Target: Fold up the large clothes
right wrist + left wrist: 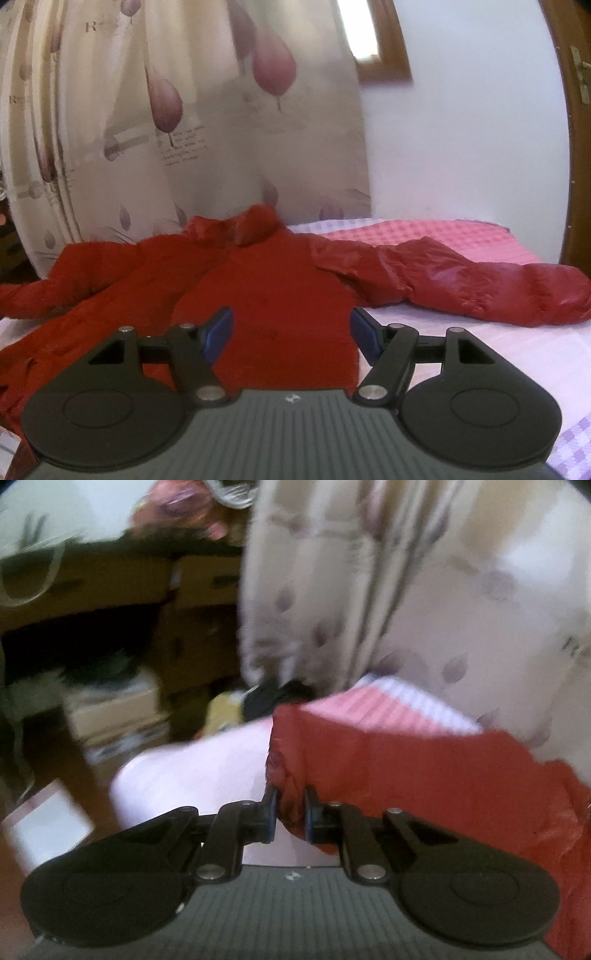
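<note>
Slippage is the main risk: the left gripper (290, 814) pinches only a small bunched bit of the red puffer jacket (273, 295) at its edge, and that glossy padded shell could slide out of the narrow bite if the fold is pulled fast or far. The left view is also smeared by motion, so how deep the fabric sits between the pads cannot be told. A second risk is that dragging one edge alone will skew the jacket, since the right gripper (291, 330) holds nothing. Its jaws are spread wide, hovering low over the jacket's body near the hem, apparently not touching it. The jacket lies spread flat on the pink checked bedsheet (424, 232), one sleeve (461, 284) stretched out to the jacket's right, collar toward the flowered curtain (184, 110).
</note>
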